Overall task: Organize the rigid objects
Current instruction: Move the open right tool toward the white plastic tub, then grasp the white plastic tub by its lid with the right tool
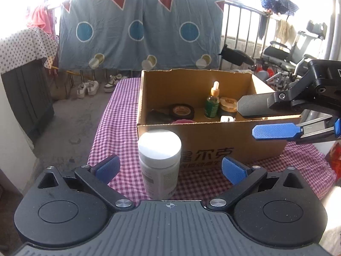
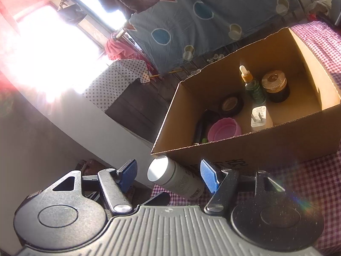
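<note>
On the checked cloth [image 1: 119, 115], just in front of the cardboard box [image 1: 213, 136], the white-capped bottle [image 1: 159, 162] stands upright; I see it between the blue pads of my left gripper [image 1: 169, 169], which stands at its widest, neither pad touching the bottle. In the right wrist view the same bottle [image 2: 177, 178] appears between the fingers of my right gripper [image 2: 169, 176]; I hold that gripper apart as well, with a gap on each side of the bottle and nothing clamped. In the left view the right gripper comes in from the side at the box's near right corner, its black finger above its blue one.

The box already holds a roll of dark tape [image 2: 232, 104], a green dropper bottle [image 2: 253, 87], a dark jar with a gold lid [image 2: 276, 85], a white plug adapter [image 2: 261, 117] and a pink bowl [image 2: 223, 129]. A dark item lies beside the bowl; I cannot tell what it is.

I judge the step in hand to be the pick-up of the last loose bottle, with most of the sorting done. The next move calls for one gripper only: centre the pads on the bottle's body below the cap, close firmly, lift clear of the box's near wall, and lower it into the free floor on the right. The bottle is tall and smooth, so an off-centre grip could tip it.
</note>
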{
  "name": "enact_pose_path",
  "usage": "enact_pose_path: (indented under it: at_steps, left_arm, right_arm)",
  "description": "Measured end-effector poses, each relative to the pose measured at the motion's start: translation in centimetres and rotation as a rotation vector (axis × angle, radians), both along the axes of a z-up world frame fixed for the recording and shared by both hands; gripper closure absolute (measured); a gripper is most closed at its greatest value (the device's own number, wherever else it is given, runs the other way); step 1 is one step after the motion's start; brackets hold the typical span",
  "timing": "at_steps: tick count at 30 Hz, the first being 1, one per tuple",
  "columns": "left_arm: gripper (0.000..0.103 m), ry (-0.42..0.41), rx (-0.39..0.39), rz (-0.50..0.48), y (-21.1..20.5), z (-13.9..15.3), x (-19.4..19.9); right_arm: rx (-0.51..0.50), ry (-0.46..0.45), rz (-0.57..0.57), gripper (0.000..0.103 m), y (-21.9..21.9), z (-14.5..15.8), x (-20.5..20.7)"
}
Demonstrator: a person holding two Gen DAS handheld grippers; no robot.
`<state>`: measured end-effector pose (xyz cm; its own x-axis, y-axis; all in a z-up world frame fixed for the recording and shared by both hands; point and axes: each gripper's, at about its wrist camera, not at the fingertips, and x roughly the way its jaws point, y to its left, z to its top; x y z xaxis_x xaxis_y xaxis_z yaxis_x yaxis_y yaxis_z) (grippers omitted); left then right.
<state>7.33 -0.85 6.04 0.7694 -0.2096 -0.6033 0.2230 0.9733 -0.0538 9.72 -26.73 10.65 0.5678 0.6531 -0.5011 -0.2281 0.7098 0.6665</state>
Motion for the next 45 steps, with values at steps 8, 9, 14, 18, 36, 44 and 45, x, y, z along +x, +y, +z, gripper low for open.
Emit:
enact_pose_path:
  at_steps: [8, 9, 14, 18, 36, 44, 45]
  left_arm:
    - [0.006, 0.018, 0.006, 0.002, 0.9, -2.7, 1.3]
    - [0.009, 0.023, 0.004, 0.004, 0.9, -2.9, 1.4]
    - [0.028, 0.043, -0.003, 0.013, 1.2, -3.4, 2.0]
    - [0.044, 0.056, -0.016, 0.016, 1.3, -3.6, 2.2]
    - [0.049, 0.047, 0.001, -0.087, -2.7, -2.6, 0.4]
    - [0.049, 0.033, 0.009, -0.191, -6.7, -2.5, -0.6]
    - [0.049, 0.032, 0.011, -0.202, -7.1, -2.5, -0.6]
  right_arm:
    - [-0.019, 0.062, 0.055, 0.035, 3.9, -2.6, 2.8]
    - [-0.021, 0.067, 0.059, 0.035, 4.2, -2.9, 3.0]
    - [-0.029, 0.087, 0.079, 0.039, 5.5, -4.0, 4.1]
    - [-0.026, 0.104, 0.096, 0.046, 6.0, -4.5, 4.7]
    - [-0.006, 0.097, 0.022, 0.056, 1.9, -4.1, 2.2]
    - [-0.018, 0.08, -0.075, 0.056, -2.8, -3.3, -0.2]
    - [-0.02, 0.078, -0.085, 0.056, -3.2, -3.2, -0.5]
